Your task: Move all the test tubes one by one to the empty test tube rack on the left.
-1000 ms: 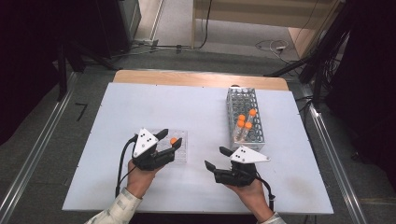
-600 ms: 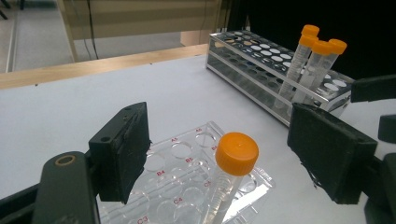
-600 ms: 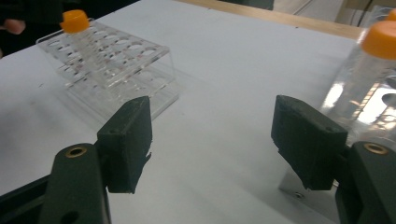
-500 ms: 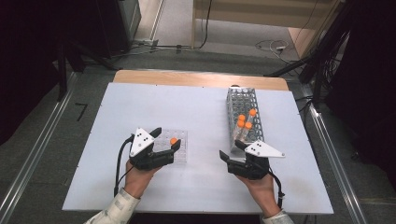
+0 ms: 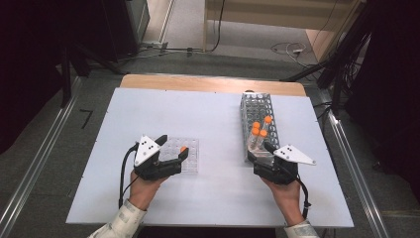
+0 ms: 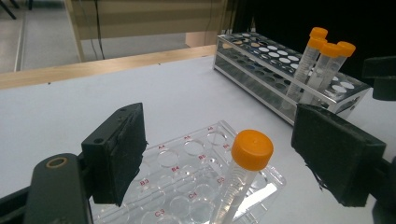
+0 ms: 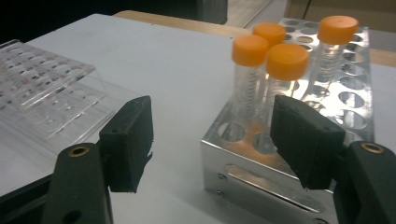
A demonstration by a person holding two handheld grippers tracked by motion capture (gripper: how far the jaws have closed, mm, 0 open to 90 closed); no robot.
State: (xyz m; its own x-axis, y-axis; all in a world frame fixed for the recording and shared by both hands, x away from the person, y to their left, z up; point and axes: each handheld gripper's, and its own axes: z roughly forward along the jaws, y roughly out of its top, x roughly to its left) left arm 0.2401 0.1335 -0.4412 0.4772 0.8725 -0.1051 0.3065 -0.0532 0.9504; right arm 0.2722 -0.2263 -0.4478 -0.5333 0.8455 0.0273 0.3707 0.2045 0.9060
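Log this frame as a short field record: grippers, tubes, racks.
left hand-held gripper: jaws just opened, apart from the tube standing between them
released tube: orange cap, tilted, standing in the clear well plate
right hand-held gripper: open, nothing between the pads, at the near end of the metal rack
rack tubes: four, orange caps, upright in the metal rack's near end
table: white top, plate left, rack right

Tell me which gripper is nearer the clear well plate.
Left. The left gripper straddles the tube standing in the clear well plate. The right gripper sits across the table at the metal rack.
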